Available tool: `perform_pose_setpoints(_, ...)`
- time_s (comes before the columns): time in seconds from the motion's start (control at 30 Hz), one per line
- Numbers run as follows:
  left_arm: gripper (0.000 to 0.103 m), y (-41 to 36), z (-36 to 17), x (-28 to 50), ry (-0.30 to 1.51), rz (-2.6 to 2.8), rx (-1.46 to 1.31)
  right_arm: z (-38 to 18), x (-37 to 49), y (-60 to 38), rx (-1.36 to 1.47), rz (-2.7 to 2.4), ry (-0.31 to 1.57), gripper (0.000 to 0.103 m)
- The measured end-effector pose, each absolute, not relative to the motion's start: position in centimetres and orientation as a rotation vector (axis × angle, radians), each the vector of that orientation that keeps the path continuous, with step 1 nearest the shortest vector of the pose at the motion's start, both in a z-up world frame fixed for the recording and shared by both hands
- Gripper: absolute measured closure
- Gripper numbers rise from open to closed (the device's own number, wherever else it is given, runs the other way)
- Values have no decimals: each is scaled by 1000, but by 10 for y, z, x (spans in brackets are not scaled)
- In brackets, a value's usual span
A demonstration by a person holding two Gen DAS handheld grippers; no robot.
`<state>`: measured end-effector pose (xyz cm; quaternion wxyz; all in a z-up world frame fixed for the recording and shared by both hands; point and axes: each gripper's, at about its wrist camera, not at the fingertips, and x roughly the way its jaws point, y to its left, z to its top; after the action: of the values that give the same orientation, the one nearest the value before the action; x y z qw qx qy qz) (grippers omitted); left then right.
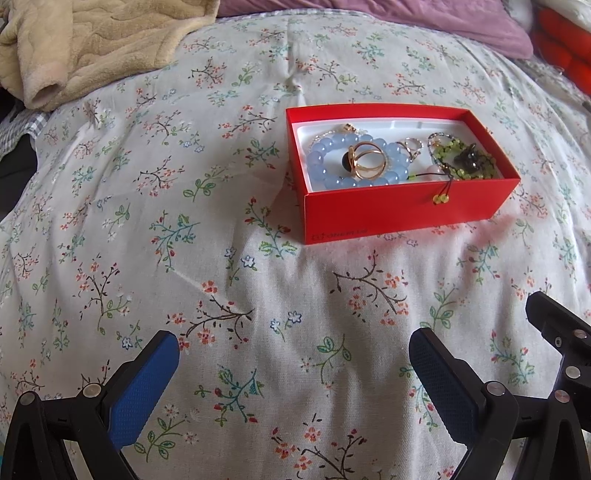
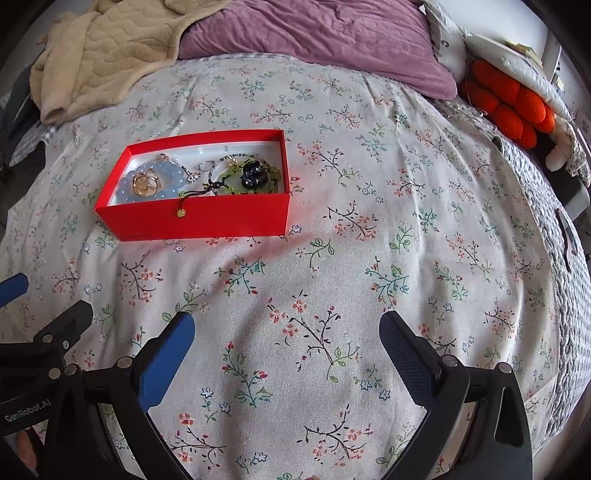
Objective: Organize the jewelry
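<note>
Your left gripper (image 1: 293, 341) sits lowest in its own view, blue pads spread wide, nothing between them, only floral bedspread (image 1: 258, 295) underneath. Right gripper (image 2: 286, 325) is the same: jaws apart, empty, hovering over bare fabric. Both are well short of the jewelry.

Red box (image 1: 406, 210) sits open on the bedspread, ahead of both grippers, right of centre from the left wrist and left of centre from the right. Inside, on a white liner: blue bead bracelet (image 1: 321, 155) at the left end with a gold ring (image 1: 364, 158) lying in its middle, a small silver piece (image 1: 412, 147) mid-box, green bead bracelet (image 1: 443, 153) with a dark charm (image 1: 471, 157) at the right end. A cord with a yellow bead (image 1: 441, 199) hangs over the near wall, outside the box.

Nothing stands between grippers and box. Beige blanket (image 1: 92, 48) is bunched far left, purple pillow (image 1: 406, 18) behind the box, both well apart from it.

Right wrist only: orange cushion (image 2: 509, 103) at the far right bed edge, grey quilted edge (image 2: 561, 302) below it, and your left gripper's body at lower left. Left wrist shows the ring's dark stone; the right view doesn't.
</note>
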<state>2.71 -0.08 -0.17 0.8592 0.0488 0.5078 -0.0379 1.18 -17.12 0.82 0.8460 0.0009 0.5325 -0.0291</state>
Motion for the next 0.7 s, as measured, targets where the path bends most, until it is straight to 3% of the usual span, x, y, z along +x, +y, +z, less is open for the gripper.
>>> perform_pose_setpoints(0.7,1,-3,1,23,1065,-89,97,14,9,-180,26,-88,1100,2)
